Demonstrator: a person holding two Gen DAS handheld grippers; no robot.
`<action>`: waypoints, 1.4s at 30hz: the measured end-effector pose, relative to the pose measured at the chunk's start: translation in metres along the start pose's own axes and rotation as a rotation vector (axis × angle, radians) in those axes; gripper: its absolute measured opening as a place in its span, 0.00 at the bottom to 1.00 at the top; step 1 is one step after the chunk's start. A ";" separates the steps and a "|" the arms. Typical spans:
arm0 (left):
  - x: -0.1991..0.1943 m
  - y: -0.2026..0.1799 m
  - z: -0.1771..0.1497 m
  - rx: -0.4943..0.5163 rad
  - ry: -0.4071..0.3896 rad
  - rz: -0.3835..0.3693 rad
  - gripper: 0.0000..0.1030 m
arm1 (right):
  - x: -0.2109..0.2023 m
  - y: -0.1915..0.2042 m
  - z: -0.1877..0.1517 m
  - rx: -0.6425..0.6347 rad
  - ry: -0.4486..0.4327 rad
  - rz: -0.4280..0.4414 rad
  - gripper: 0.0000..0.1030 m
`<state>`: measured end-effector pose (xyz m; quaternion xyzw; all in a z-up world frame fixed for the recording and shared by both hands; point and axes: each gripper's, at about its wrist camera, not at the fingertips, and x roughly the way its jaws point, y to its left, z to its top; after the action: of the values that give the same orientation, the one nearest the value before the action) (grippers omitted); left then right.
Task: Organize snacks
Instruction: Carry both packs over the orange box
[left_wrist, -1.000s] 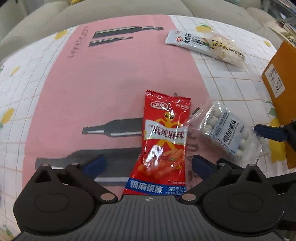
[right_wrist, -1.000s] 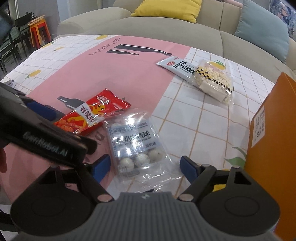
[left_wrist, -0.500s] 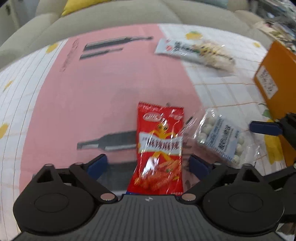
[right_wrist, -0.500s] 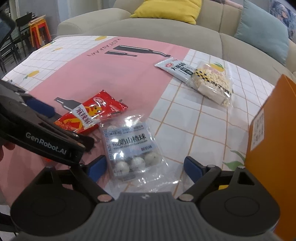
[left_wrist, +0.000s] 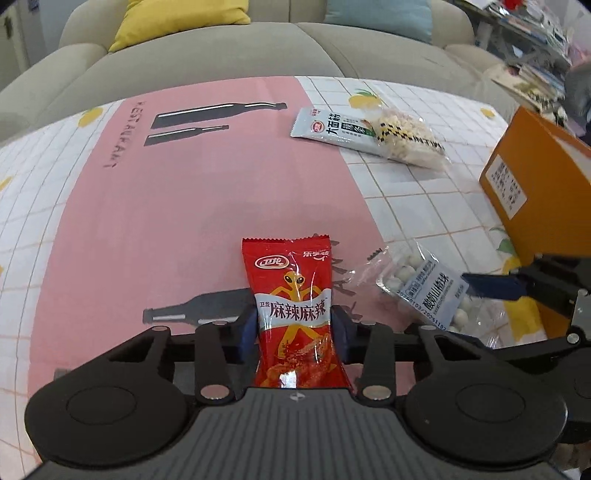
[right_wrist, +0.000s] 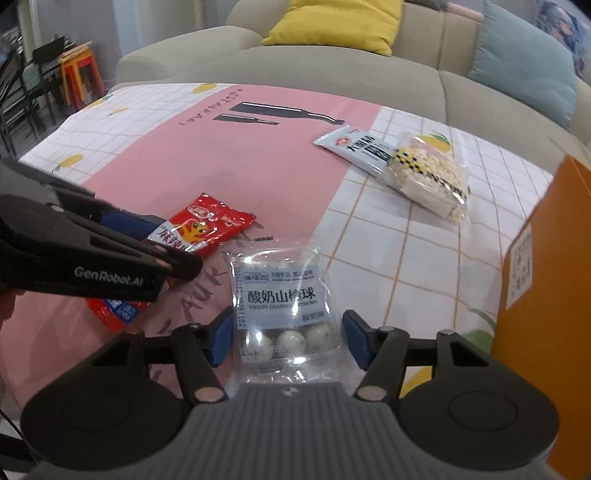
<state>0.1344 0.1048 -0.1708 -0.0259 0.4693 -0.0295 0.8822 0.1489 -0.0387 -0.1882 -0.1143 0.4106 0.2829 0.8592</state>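
Observation:
My left gripper (left_wrist: 294, 328) is shut on a red spicy snack packet (left_wrist: 291, 295), pinching its lower half just above the pink tablecloth. The packet also shows in the right wrist view (right_wrist: 201, 230). My right gripper (right_wrist: 288, 338) straddles a clear packet of white yogurt hawthorn balls (right_wrist: 282, 299); its blue pads sit close to both sides of the packet and are not quite closed on it. That packet also shows in the left wrist view (left_wrist: 424, 288).
A grey-white snack packet (left_wrist: 332, 129) and a clear bag of pale puffed pieces (left_wrist: 406, 142) lie at the far side of the table. An orange cardboard box (left_wrist: 543, 192) stands at the right. A sofa with cushions lies behind the table.
My left gripper has closed on the red packet and lifted its view. My right gripper's fingers have narrowed around the ball packet.

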 end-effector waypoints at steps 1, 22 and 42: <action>-0.003 0.000 -0.001 -0.003 -0.005 0.001 0.44 | -0.001 -0.001 0.000 0.015 0.006 0.000 0.58; -0.119 -0.045 0.033 -0.035 -0.131 -0.129 0.43 | -0.131 -0.016 0.020 0.199 -0.177 -0.019 0.58; -0.090 -0.225 0.128 0.285 -0.022 -0.350 0.43 | -0.219 -0.161 -0.013 0.301 -0.134 -0.206 0.58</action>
<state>0.1839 -0.1099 -0.0083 0.0175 0.4393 -0.2478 0.8633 0.1236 -0.2613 -0.0333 -0.0070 0.3765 0.1360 0.9164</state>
